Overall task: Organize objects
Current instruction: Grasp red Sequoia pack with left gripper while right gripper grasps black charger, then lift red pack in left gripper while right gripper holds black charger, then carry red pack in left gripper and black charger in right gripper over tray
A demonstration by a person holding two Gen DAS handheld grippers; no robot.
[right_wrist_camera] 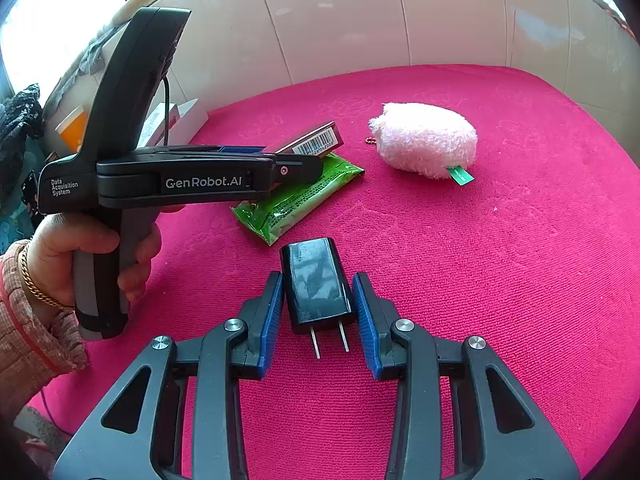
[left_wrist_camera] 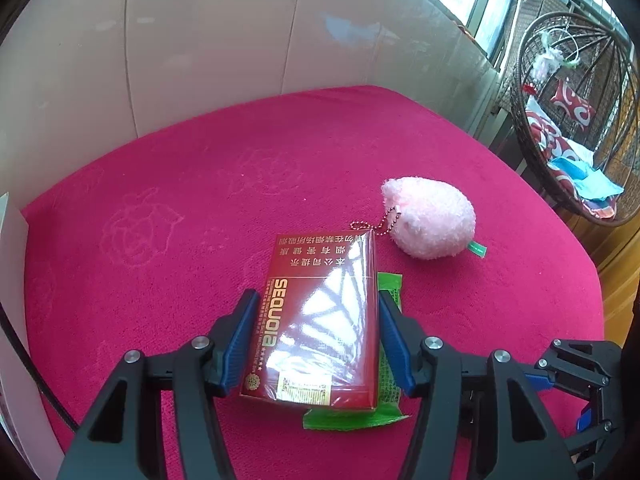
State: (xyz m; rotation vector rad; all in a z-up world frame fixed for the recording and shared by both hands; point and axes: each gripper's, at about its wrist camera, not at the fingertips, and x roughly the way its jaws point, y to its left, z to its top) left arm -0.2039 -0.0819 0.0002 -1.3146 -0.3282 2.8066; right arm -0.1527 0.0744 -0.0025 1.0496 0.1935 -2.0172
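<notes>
Left gripper point(left_wrist_camera: 318, 336) clamps glossy red cigarette pack point(left_wrist_camera: 320, 320); right gripper point(right_wrist_camera: 318, 316) pinches black plug-in charger point(right_wrist_camera: 316, 284). Both mid-pickup; next, lift & place w/o dragging green packet point(right_wrist_camera: 296, 200).

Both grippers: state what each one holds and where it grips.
Left gripper clamps the glossy red cigarette box by its long side edges. Right gripper clamps the black plastic charger plug by its two sides.

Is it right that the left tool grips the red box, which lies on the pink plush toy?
Not quite. The left tool does grip the red box, but the box lies on the green packet, beside the pink plush toy. Both wrist views show this.
</notes>
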